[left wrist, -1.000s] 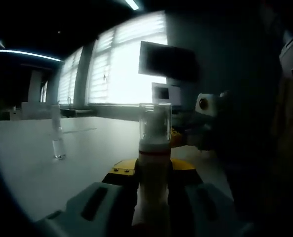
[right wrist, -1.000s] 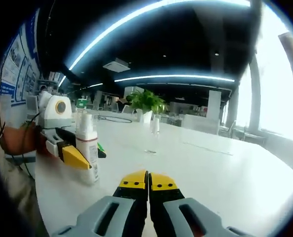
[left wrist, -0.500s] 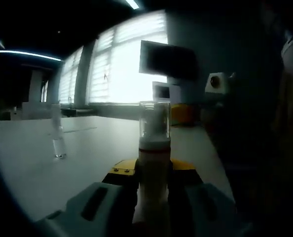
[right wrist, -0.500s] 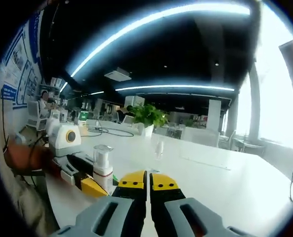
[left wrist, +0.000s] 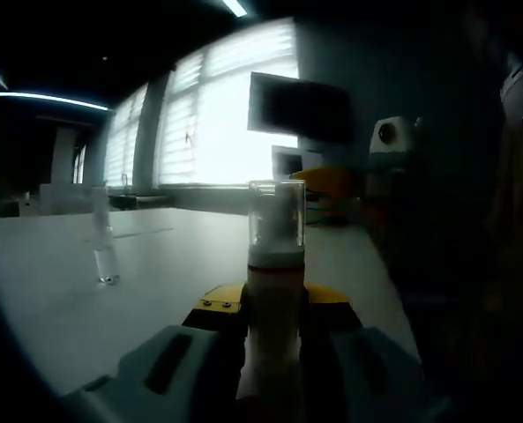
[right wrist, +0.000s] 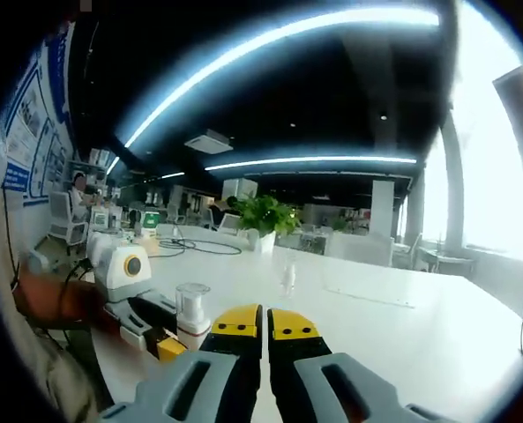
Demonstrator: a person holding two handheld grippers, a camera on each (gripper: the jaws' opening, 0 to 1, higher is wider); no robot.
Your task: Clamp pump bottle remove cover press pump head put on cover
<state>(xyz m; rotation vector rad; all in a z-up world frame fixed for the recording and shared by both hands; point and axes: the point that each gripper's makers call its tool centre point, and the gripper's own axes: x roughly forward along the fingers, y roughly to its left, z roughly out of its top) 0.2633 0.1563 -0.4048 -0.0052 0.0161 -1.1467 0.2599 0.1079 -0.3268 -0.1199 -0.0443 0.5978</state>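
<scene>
Two tools are in use over a white surface (left wrist: 58,300). In the left gripper view, a small clear vial (left wrist: 104,251) stands upright well to the left. The left tool (left wrist: 274,322) is clenched on the pump bottle (left wrist: 274,308), held upright between its jaws, the clear cover (left wrist: 276,216) seated on top. In the right gripper view, the bottle sits low at left, beside the right tool (right wrist: 265,322), whose jaws are pressed together, grasping nothing.
</scene>
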